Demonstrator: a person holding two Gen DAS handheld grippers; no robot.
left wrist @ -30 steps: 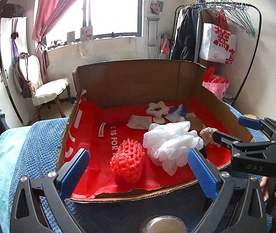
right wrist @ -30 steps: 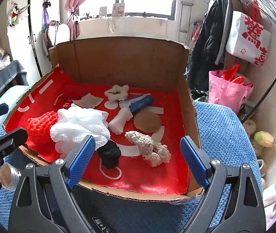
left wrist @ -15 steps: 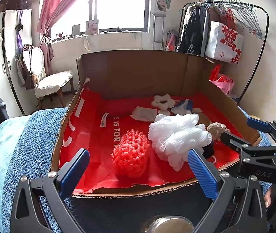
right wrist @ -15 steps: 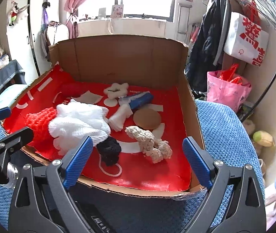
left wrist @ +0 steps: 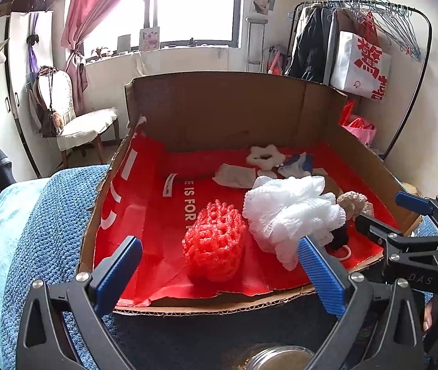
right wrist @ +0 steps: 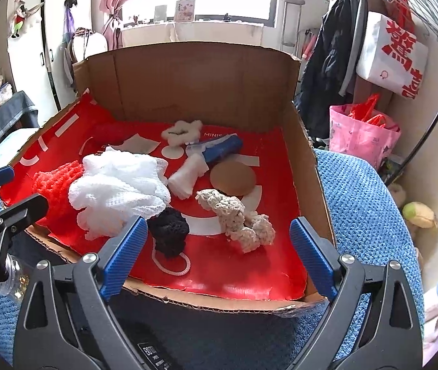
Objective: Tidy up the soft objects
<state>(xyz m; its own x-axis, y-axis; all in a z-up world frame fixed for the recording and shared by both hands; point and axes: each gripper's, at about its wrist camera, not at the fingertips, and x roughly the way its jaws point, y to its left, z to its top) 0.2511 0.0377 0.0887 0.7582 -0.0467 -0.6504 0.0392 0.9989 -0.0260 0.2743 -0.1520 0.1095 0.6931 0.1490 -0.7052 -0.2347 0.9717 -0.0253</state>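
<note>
An open cardboard box (left wrist: pixel 237 108) (right wrist: pixel 206 74) with a red lining holds the soft things. Near its front lie a red mesh puff (left wrist: pixel 214 243) (right wrist: pixel 54 185), a white mesh puff (left wrist: pixel 290 212) (right wrist: pixel 117 185), a black puff (right wrist: pixel 169 229) and a beige knitted piece (right wrist: pixel 234 215) (left wrist: pixel 353 202). Further back are a white fluffy ring (left wrist: pixel 263 155) (right wrist: pixel 182 131), a blue-and-white roll (right wrist: pixel 219 149) and a round tan pad (right wrist: pixel 233 177). My left gripper (left wrist: pixel 219 274) hangs open before the box's front edge. My right gripper (right wrist: pixel 216 256) is open there too, empty.
The box rests on a blue knitted cover (left wrist: pixel 49 215) (right wrist: pixel 357 203). A small round jar (left wrist: pixel 276 356) sits just under my left gripper. A chair (left wrist: pixel 74 123) stands at the back left, a clothes rack (left wrist: pixel 357 46) with bags at the back right.
Both views have shifted slightly, so the box sits a little differently in frame. The right gripper's jaws stand a touch wider than a second ago. The objects have not moved.
</note>
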